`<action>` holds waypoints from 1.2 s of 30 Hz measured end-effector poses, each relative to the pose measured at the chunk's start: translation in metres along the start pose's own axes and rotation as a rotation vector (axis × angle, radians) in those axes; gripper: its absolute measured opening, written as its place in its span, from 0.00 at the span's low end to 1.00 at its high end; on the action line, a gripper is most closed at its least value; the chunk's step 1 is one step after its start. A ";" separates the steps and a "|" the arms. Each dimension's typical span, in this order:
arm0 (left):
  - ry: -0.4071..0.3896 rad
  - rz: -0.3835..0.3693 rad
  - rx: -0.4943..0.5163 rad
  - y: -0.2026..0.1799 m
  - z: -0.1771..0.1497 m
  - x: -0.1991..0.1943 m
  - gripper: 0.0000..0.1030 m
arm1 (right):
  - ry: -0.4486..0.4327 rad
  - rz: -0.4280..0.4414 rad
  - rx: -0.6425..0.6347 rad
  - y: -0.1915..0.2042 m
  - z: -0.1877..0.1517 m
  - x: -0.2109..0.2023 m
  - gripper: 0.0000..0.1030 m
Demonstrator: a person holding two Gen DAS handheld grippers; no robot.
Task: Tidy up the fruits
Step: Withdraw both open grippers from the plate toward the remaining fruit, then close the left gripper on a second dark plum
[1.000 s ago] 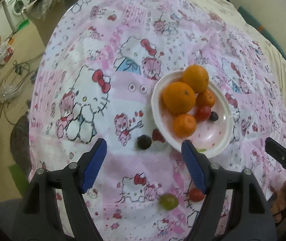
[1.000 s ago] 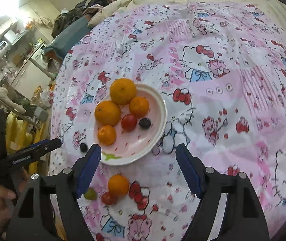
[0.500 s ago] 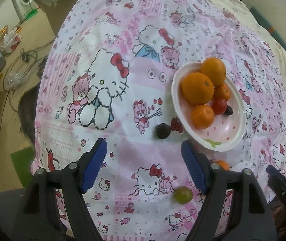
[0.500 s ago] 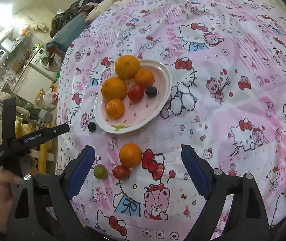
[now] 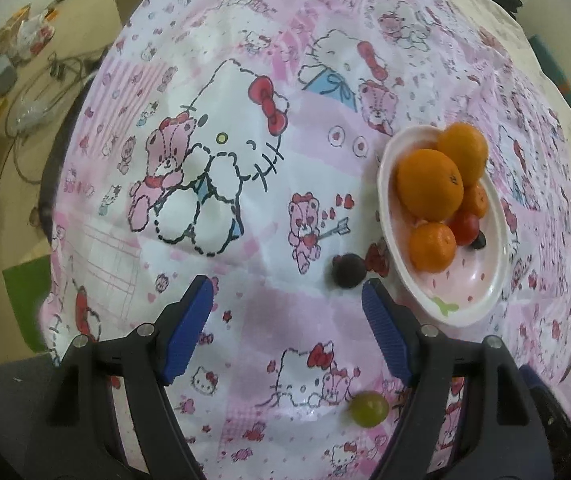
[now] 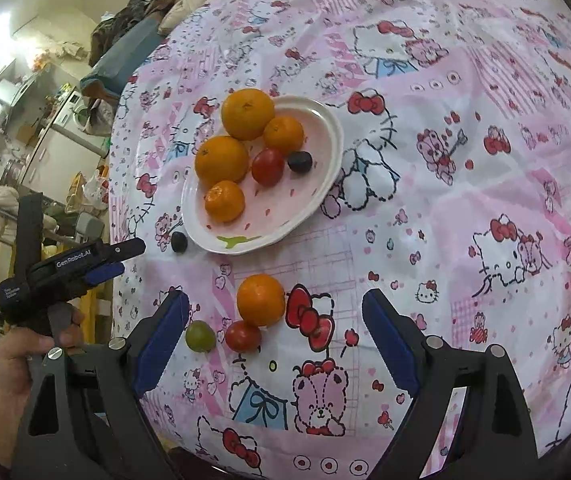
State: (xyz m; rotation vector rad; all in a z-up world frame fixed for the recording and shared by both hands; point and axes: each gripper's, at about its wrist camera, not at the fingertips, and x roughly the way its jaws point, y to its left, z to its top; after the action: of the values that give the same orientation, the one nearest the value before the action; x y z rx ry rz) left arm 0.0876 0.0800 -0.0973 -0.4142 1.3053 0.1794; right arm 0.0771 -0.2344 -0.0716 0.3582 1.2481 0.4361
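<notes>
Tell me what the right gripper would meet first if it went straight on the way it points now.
Probably the loose orange on the cloth, which lies between the open fingers of the right gripper, nearer the left one, with a red tomato touching it. The plate lies farther on. Depth is uncertain.

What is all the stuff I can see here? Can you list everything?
plate: one, pale pink, on the cloth.
oranges: four on the plate, one loose beside the tomato.
tomatoes: two, red, one on the plate, one loose.
dark grapes: two, one on the plate, one just off its rim.
green grape: one, loose.
cloth: one, pink cartoon print.
left gripper: jaws open, empty.
right gripper: jaws just opened wider, empty.
</notes>
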 end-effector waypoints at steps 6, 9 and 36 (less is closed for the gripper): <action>0.008 -0.008 0.014 -0.011 0.006 0.017 0.70 | 0.041 0.040 0.064 -0.007 0.006 0.011 0.88; 0.016 -0.015 0.044 -0.021 0.003 0.023 0.70 | 0.048 0.042 0.063 -0.006 0.007 0.013 0.88; 0.006 0.095 0.242 -0.064 -0.001 0.030 0.17 | 0.046 -0.009 0.035 -0.007 0.010 0.014 0.88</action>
State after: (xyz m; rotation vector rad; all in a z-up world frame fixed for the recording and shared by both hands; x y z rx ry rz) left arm 0.1173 0.0183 -0.1143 -0.1467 1.3349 0.0983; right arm 0.0912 -0.2337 -0.0836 0.3742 1.3033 0.4170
